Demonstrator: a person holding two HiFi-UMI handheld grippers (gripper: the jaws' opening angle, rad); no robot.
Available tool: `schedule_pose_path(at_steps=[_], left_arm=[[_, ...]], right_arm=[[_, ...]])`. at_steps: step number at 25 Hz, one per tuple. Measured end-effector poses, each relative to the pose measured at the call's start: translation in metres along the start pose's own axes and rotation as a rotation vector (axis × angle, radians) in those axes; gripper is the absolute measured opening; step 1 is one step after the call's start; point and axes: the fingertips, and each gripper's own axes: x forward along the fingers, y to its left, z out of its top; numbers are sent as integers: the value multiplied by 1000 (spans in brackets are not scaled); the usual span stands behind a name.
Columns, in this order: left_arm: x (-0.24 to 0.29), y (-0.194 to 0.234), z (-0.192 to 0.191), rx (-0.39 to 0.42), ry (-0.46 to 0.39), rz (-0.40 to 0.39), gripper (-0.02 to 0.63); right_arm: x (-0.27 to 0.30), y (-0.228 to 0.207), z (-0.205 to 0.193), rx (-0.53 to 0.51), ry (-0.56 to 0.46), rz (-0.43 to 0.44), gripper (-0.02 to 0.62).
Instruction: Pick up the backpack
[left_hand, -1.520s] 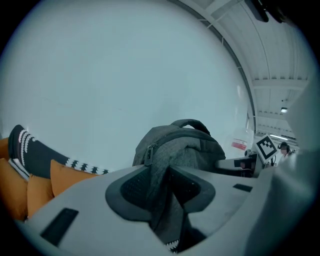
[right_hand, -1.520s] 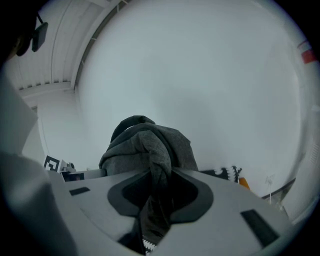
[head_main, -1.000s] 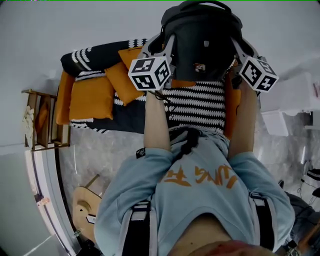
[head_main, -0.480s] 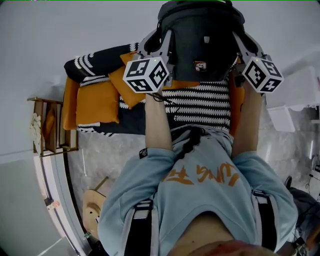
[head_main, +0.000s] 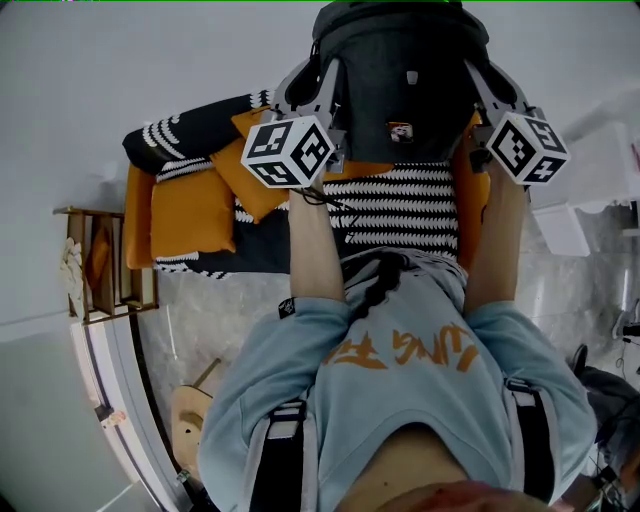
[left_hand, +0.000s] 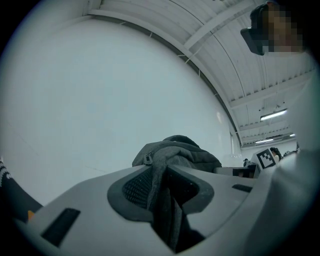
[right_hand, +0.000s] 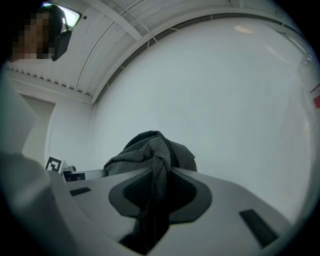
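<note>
Beneath the backpack (head_main: 400, 80) sits a striped, orange-cushioned sofa (head_main: 400, 210).

One backpack (head_main: 400, 80), a left gripper (left_hand: 160, 186) and a right gripper (right_hand: 157, 192), two orange cushions (head_main: 193, 212), one striped sofa (head_main: 400, 208), one wooden rack (head_main: 100, 268).

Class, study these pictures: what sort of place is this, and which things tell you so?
Probably a staged living-room corner inside a large hall: a sofa with orange cushions, a wooden rack beside it, and a high ribbed ceiling with strip lights.
</note>
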Motion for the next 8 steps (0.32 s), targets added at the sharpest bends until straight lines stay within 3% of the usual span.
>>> schedule_pose_path(at_steps=[8], left_arm=[[4, -8, -4, -24, -2, -4, 111]], right_arm=[[-7, -7, 0, -6, 21, -4, 100]])
